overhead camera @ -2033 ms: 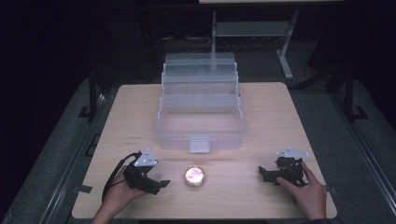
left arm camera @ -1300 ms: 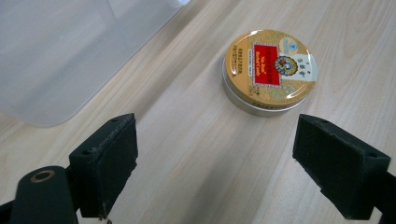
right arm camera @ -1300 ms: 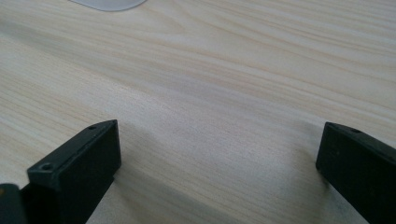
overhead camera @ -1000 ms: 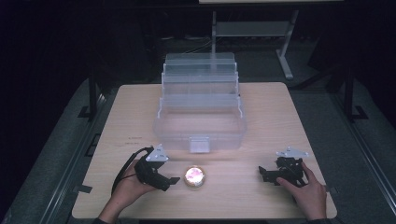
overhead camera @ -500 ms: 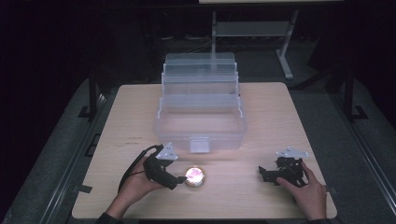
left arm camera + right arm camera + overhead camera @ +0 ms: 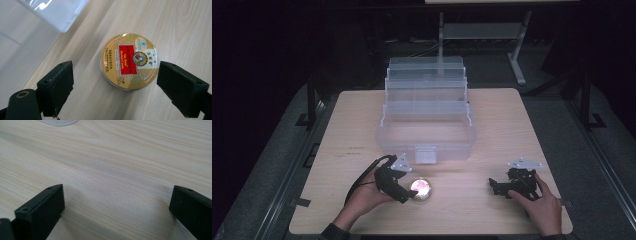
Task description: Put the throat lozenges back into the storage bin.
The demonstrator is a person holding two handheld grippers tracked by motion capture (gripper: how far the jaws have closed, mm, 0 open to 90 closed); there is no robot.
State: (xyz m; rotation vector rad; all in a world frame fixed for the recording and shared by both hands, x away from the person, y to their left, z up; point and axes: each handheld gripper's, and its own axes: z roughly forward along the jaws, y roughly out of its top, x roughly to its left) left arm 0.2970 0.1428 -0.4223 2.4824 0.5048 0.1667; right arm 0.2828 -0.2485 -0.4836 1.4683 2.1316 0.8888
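In the lower middle of the high view, the small round tin (image 6: pixel 421 189) lies flat on the wooden table (image 6: pixel 512 125), just in front of the clear plastic box (image 6: pixel 427 132) and apart from it. In the left gripper view the tin (image 6: pixel 130 60) sits a little right of centre, between the two black jaws of the left gripper (image 6: pixel 115 87); the jaws stand wide apart, and neither one touches it. The tin looks like thin metal with a printed gold and red lid, so I judge it light, stiff and rather slippery, and not fragile. Its side wall is low, so the best hold is probably across the widest part, with the pads set low against the rim. The right gripper (image 6: pixel 499 187) rests at the lower right of the high view with jaws spread, over bare wood.
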